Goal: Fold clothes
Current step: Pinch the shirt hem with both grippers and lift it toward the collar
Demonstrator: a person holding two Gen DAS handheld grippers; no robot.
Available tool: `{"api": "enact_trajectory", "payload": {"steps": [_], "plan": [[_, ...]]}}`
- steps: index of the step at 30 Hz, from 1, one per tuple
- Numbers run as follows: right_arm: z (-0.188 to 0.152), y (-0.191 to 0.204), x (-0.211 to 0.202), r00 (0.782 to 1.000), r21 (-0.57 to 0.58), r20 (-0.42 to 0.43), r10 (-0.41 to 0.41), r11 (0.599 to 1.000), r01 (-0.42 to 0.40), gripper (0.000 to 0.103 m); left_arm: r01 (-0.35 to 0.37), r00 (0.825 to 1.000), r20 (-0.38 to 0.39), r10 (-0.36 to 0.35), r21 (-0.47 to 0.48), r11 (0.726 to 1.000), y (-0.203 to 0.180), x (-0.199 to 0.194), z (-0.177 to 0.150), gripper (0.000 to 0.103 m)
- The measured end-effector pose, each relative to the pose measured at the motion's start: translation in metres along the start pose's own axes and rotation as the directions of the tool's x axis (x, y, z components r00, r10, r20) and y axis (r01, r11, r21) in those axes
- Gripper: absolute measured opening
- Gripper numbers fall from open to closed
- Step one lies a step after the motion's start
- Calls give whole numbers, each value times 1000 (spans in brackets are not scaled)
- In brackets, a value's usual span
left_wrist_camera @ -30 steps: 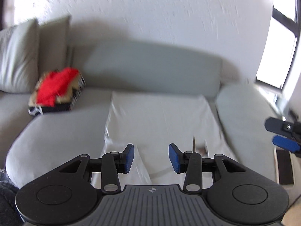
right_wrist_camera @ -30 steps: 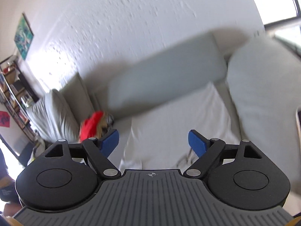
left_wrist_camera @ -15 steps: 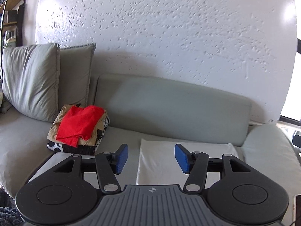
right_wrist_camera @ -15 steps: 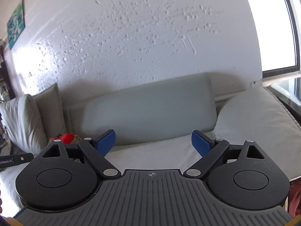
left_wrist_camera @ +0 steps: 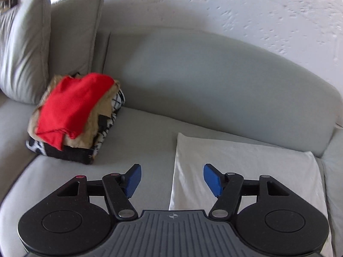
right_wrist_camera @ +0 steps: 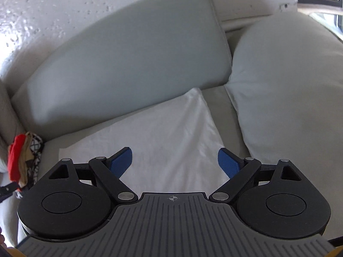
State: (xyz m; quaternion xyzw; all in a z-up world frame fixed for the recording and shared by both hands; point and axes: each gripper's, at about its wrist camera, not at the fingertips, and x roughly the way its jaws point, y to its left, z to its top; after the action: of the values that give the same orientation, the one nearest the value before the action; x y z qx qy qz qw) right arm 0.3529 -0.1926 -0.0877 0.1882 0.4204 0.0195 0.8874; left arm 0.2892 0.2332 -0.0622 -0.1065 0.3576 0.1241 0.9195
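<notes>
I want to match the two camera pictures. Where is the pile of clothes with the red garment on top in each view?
Left wrist view: the pile of clothes lies left of centre on the sofa seat, before the grey pillows.
Right wrist view: the pile of clothes shows small at the far left edge.
Shared landmark: the white cloth spread on the seat.

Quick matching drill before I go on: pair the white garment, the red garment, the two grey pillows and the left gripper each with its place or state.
1. white garment
2. red garment
3. grey pillows
4. left gripper

a. on top of the clothes pile
b. open, holding nothing
c. spread flat on the sofa seat
d. leaning upright at the sofa's far left

Pairs: 1-c, 2-a, 3-d, 4-b
</notes>
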Motion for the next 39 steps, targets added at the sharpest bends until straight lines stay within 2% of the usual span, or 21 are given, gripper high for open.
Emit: {"api": "enact_trajectory", "payload": {"steps": [1,3,4,8,11,13,15,17,18,20,23,26,27,28,29,34,39], "plan": [[4,-7,12,1000,23,-5,2,1000,-2,86,4,1000,-17,-4,-16,1000,3,18,2,58],[14,-19,35,1000,52,-18,18,999,-17,78,0,999,-43,-2,-42,999,8,51,5,49],[19,-24,47,999,63,-26,22,998,-20,73,-4,999,-55,1,-53,999,10,68,7,48],[36,-45,88,999,122,-19,35,992,-32,68,14,996,-90,-23,-97,995,18,123,12,48],[50,-63,113,999,191,4,54,980,-54,66,76,992,-95,-88,-116,990,23,147,16,48],[62,-73,133,997,212,-18,68,975,-63,60,108,988,-102,-117,-86,990,22,159,19,47],[70,-79,147,996,208,-30,86,975,-78,56,143,982,-118,-150,-64,988,19,169,21,46],[77,-80,152,993,175,-3,118,978,-116,53,171,975,-133,-178,-60,983,19,178,23,45],[81,-80,155,991,156,0,136,979,-134,44,180,973,-133,-186,-61,982,18,181,25,45],[86,-77,164,987,122,-34,160,980,-154,35,192,972,-129,-198,-61,980,18,187,28,44],[89,-64,175,986,35,-63,153,988,-151,34,188,972,-135,-191,-32,982,12,194,33,40],[90,-53,182,990,-27,-66,121,992,-123,32,152,980,-137,-143,52,987,-1,199,34,41],[90,-49,184,992,-55,-68,102,993,-106,17,143,983,-130,-133,74,987,-4,200,34,33],[89,-45,185,994,-79,-64,85,993,-90,5,139,985,-119,-129,87,986,-5,200,34,20],[87,-41,184,996,-95,-49,75,992,-80,5,137,986,-111,-127,87,987,-6,200,34,5],[80,-26,150,996,-122,49,69,990,-63,4,89,996,-40,-85,122,989,-11,172,31,4],[70,-20,81,992,-81,98,85,994,-77,4,83,995,38,-92,183,979,-17,114,27,4]]}}
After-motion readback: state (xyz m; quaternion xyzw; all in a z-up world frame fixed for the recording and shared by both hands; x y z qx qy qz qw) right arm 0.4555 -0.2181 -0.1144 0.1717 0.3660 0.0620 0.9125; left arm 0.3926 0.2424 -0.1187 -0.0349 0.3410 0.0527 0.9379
